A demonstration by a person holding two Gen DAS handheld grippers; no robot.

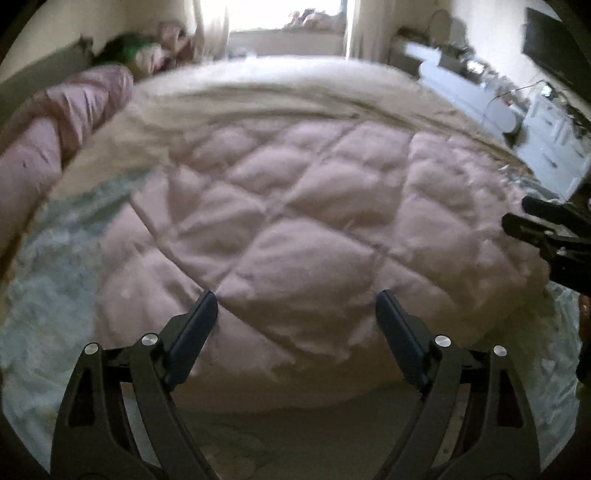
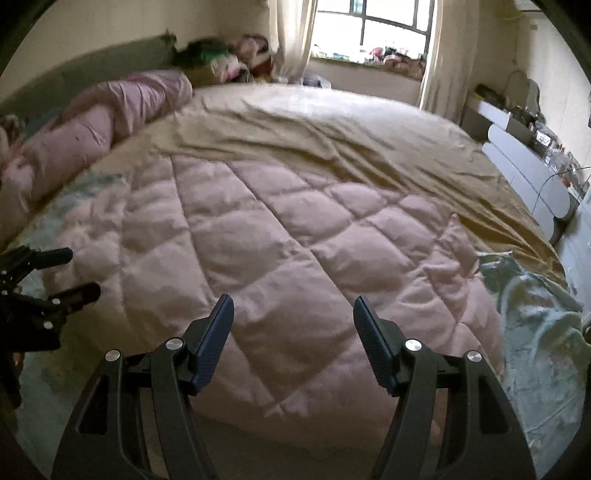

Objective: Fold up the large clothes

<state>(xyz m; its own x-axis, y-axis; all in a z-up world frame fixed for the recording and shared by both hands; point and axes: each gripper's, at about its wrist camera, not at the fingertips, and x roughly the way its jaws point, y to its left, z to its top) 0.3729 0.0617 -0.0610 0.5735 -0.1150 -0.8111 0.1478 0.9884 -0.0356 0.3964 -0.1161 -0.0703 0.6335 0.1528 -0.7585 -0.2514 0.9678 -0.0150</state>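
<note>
A pink quilted comforter (image 1: 295, 206) lies folded on the near half of the bed, and its near edge hangs toward me (image 2: 280, 258). My left gripper (image 1: 297, 295) hovers above that near edge, jaws wide open, nothing between them. My right gripper (image 2: 293, 300) is likewise open and empty over the comforter's near edge. The right gripper (image 1: 517, 213) shows at the right rim of the left wrist view, beside the comforter's right side. In the right wrist view the left gripper (image 2: 84, 271) shows at the left rim, open.
A tan sheet (image 2: 369, 147) covers the far half of the bed. A rolled pink bedding bundle (image 2: 110, 110) lies along the left by the green headboard (image 2: 92, 70). Pale floral fabric (image 2: 535, 314) shows at the bed's sides. A white dresser (image 2: 524, 162) stands right; a window (image 2: 369, 33) is behind.
</note>
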